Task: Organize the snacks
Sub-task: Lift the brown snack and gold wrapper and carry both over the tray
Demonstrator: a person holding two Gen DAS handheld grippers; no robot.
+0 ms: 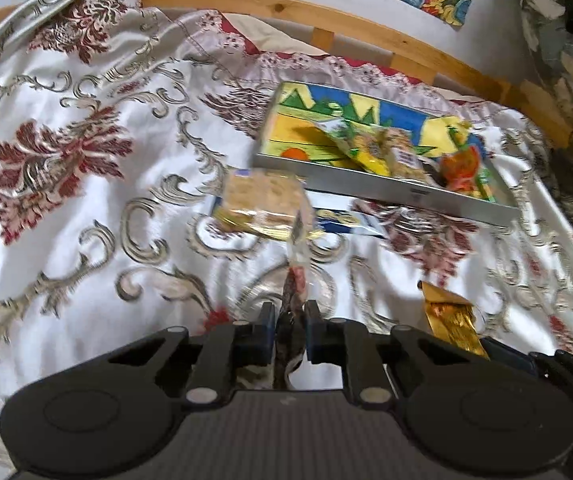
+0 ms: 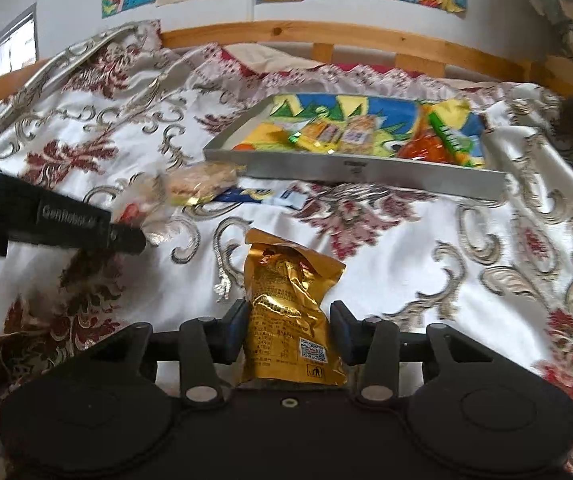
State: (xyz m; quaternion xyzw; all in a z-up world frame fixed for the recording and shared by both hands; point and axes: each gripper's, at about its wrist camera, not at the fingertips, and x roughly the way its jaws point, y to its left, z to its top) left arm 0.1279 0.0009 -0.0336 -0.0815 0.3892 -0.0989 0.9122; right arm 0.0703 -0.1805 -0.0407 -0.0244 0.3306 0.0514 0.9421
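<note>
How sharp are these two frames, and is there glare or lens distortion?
Left wrist view: motion blur smears the cracker pack and tray; the wooden rail bows from fisheye. Right wrist view: gold packet sharp with foil glare; bedspread edges blurred.

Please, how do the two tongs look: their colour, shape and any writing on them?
Both tongs are black. The left tongs and right tongs each have two round discs on the body, hinged link arms with silver rivets, and dark blue pads on the fingers. From the side, the left one bears pale lettering, too blurred to read surely.
</note>
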